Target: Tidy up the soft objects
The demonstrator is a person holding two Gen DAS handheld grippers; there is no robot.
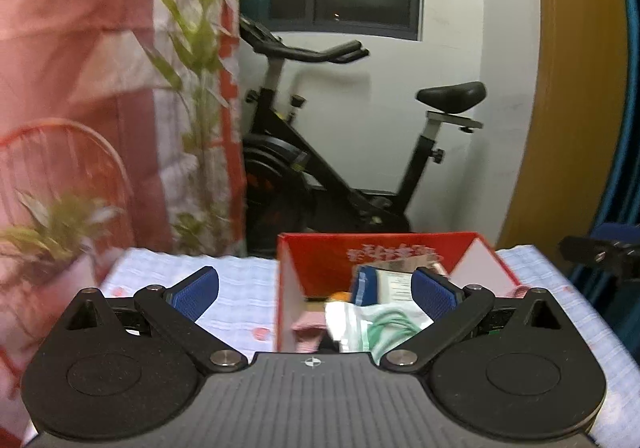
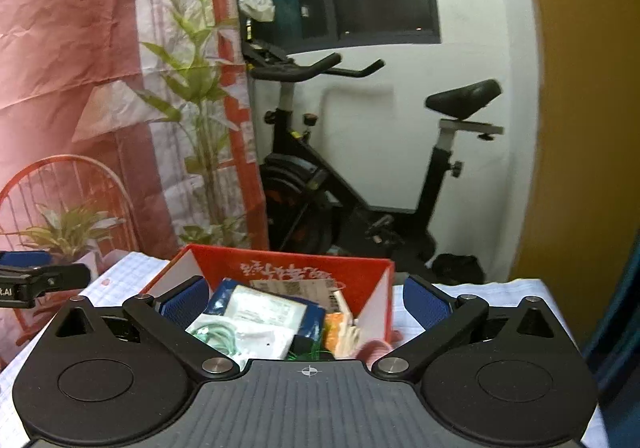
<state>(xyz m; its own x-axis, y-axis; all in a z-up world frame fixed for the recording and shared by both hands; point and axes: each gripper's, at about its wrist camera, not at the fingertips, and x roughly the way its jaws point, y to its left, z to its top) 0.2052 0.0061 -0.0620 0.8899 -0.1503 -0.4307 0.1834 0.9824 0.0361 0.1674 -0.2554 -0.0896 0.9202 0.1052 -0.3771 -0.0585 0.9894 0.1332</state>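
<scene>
A red cardboard box (image 1: 320, 252) stands on a light checked tablecloth (image 1: 240, 288). It holds several soft packets: a clear bag with green cord (image 1: 380, 324), a blue-and-white packet (image 1: 380, 280) and a pink cloth (image 1: 308, 328). My left gripper (image 1: 316, 292) is open and empty, just short of the box. In the right wrist view the same box (image 2: 360, 268) shows the green cord bag (image 2: 224, 332), the blue-and-white packet (image 2: 264, 308) and an orange item (image 2: 336, 328). My right gripper (image 2: 306, 304) is open and empty, before the box.
A black exercise bike (image 1: 320, 167) stands behind the table against a white wall. A pink printed backdrop with plants (image 1: 100, 87) hangs at the left. A yellow panel (image 1: 580, 87) is at the right. The right gripper's finger (image 1: 600, 252) shows at the right edge.
</scene>
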